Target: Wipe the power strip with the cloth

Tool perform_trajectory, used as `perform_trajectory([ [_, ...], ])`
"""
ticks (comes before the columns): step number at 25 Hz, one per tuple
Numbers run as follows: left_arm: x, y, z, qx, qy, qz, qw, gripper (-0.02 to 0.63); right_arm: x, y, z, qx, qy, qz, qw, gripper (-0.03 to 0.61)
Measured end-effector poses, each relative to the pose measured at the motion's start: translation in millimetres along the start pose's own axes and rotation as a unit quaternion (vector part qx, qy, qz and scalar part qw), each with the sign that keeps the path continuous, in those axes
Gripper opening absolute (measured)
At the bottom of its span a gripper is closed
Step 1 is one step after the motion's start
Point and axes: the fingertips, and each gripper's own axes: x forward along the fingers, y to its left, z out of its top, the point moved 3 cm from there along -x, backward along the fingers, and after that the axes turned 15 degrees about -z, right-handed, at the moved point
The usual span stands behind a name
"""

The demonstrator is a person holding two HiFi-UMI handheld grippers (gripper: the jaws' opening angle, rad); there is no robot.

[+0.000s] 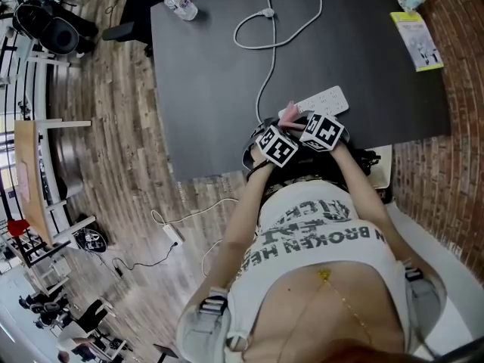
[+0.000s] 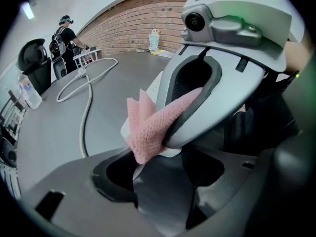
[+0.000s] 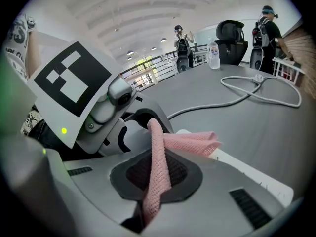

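Pink knit cloth (image 3: 157,167), soft and light (it flops over itself), is pinched in both jaws: the right gripper (image 3: 148,209) clamps its middle, the left gripper (image 2: 140,164) a corner. We would grip it bunched before rubbing the stiff power strip (image 1: 327,100), which lies on the desk (image 1: 212,66) just beyond.

Pink coarse-knit cloth (image 3: 157,172), smooth white plastic power strip (image 1: 321,100), matt grey tabletop (image 1: 212,89)

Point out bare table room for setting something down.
Free: the wide table stretch left of the cable, on the near side of the bottle; also between cable and leaflet. Crowded: the near edge around the power strip and cloth.
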Motion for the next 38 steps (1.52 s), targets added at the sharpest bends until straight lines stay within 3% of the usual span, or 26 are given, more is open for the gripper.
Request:
perform_trajectory([
  [7,0,0,1,0.000,0.001,0.000,1.0000,0.285,-2,-1,-2,-0.016,0.007,-0.002,1.000,0.016],
  [38,1,3,1,0.003,0.009,-0.004,0.9999,0.285,-33,-58,-38,0.078,-0.005,-0.105,0.991,0.016],
])
